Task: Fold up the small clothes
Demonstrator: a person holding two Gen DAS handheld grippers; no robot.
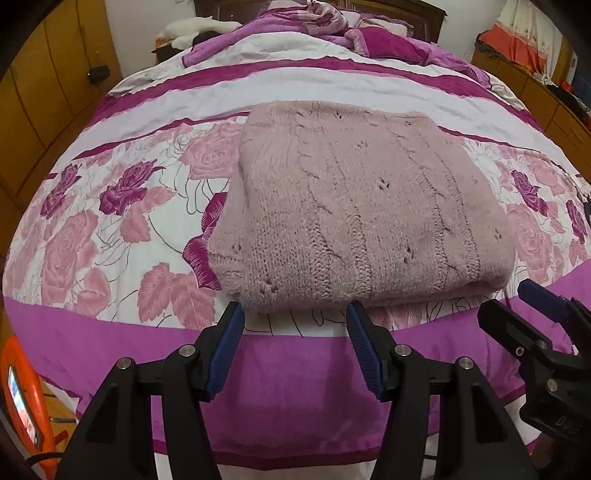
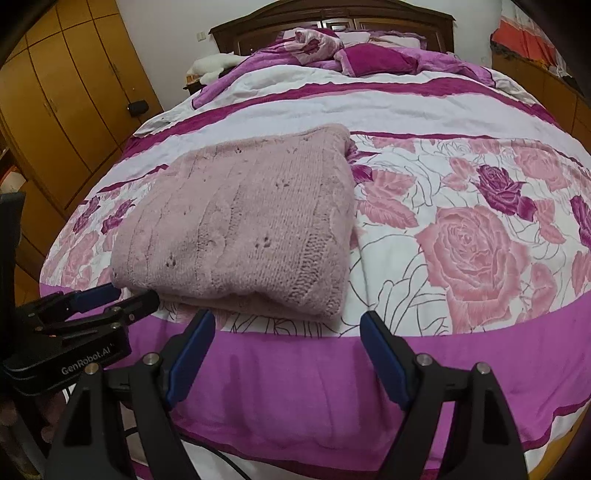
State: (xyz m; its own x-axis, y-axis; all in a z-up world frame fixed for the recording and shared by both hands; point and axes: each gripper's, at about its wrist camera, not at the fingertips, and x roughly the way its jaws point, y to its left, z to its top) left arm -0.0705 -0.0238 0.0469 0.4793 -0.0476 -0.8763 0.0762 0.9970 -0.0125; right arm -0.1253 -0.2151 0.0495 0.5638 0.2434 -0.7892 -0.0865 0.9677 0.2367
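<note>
Lying folded into a thick rectangle on the floral bedspread, just ahead of both tools: the pink cable-knit sweater, its near folded edge sitting right beyond the fingertips, at the border of the bedspread's plain magenta band. Standing partly apart with nothing between the blue pads: the left gripper, its tips just short of the sweater's near edge, not touching it as far as can be told. Standing wide with an empty gap: the right gripper, tips near the sweater's near right corner and over the magenta band. Showing at the right edge of the left wrist view: the right tool, close beside the left one. Heaped far ahead by the wooden headboard: a rumpled magenta blanket. Standing off to the left of both tools: a yellow-brown wardrobe. No containers in sight.
</note>
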